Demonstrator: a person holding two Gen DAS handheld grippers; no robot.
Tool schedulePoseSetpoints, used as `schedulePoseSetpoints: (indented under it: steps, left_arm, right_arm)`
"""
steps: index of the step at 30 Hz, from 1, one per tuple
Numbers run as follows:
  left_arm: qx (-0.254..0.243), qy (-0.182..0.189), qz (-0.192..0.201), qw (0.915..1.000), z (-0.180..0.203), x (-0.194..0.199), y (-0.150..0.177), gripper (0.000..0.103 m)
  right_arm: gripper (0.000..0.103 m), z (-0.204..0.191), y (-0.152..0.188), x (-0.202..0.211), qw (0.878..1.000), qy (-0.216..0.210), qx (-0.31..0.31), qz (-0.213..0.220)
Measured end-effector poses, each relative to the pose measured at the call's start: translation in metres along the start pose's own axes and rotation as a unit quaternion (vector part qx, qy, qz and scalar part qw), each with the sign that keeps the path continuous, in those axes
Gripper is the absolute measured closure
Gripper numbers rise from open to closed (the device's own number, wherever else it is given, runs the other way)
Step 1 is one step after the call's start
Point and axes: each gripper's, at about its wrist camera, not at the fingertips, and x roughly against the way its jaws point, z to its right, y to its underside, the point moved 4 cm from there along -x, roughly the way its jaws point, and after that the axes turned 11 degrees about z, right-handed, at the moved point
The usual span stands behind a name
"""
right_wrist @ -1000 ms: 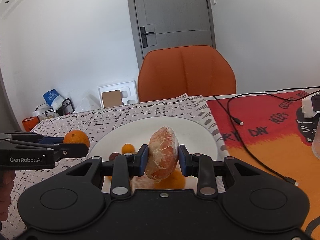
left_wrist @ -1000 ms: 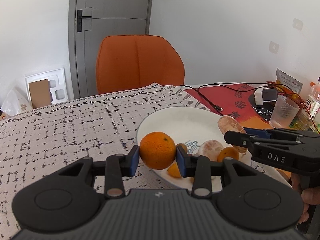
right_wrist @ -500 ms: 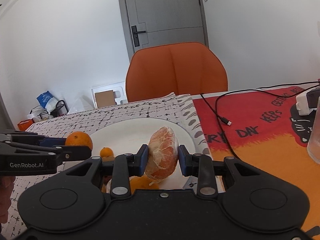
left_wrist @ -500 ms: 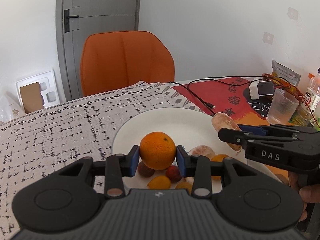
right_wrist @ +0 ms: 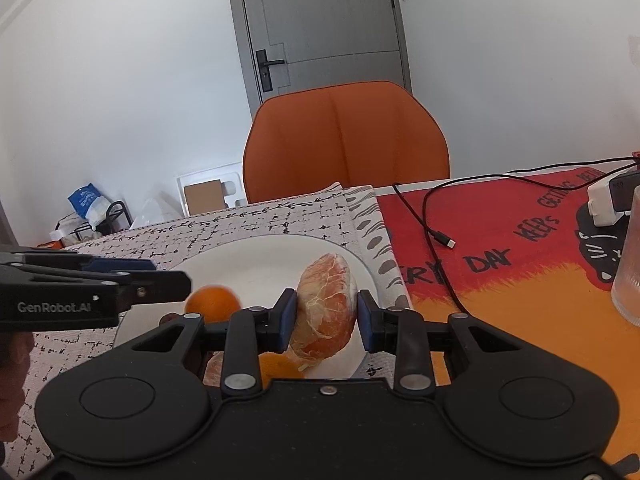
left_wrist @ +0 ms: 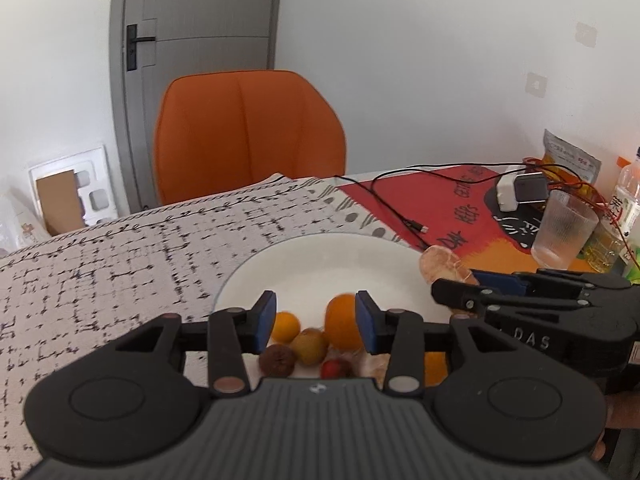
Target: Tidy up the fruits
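A white plate [left_wrist: 340, 264] lies on the patterned cloth and holds several small fruits. My left gripper [left_wrist: 316, 320] is open over the plate's near part. A blurred orange [left_wrist: 340, 322] sits free just inside its right finger, above the plate; it also shows in the right wrist view [right_wrist: 212, 304]. A small orange [left_wrist: 285, 326], a yellowish fruit [left_wrist: 309, 345], a brown one [left_wrist: 277, 360] and a red one [left_wrist: 334, 368] lie below. My right gripper [right_wrist: 325, 320] is shut on a peeled citrus piece [right_wrist: 326, 312] above the plate's right rim [right_wrist: 360, 268].
An orange chair [left_wrist: 248, 132] stands behind the table. On the red mat [right_wrist: 500, 240] lie a black cable [right_wrist: 436, 232], a white charger [left_wrist: 520, 190] and a ribbed glass [left_wrist: 564, 232]. Bottles and a snack bag [left_wrist: 572, 162] stand at the far right.
My left gripper has opened and let go of the orange, which drops toward the plate. It moved further over the plate. My right gripper still holds the peeled piece.
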Motion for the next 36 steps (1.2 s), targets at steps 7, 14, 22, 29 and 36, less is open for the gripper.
schedulePoseSetpoints:
  steps: [7,14,22,29,36]
  left_arm:
    - [0.002,-0.015,0.002,0.9999,-0.017,0.015,0.000,0.062]
    - [0.014,-0.035,-0.001,0.9993,-0.035,0.026,0.000,0.058]
    - [0.023,-0.047,0.004,0.9986,-0.047,0.041,0.002,0.036]
    - [0.027,-0.064,0.014,0.9975,-0.060,0.063,0.005,0.022]
    - [0.034,-0.079,0.021,0.9961,-0.074,0.089,0.009,0.009]
  right_arm:
    - [0.072,-0.007,-0.005,-0.006,1.000,-0.003,0.007,0.005]
    - [0.060,-0.018,-0.010,-0.004,1.000,-0.008,0.017,0.016]
    - [0.054,-0.031,-0.006,0.010,1.000,-0.016,0.011,0.010]
    - [0.048,-0.041,0.000,0.026,1.000,-0.021,0.001,0.011]
    - [0.046,-0.053,0.006,0.036,1.000,-0.029,0.001,0.006]
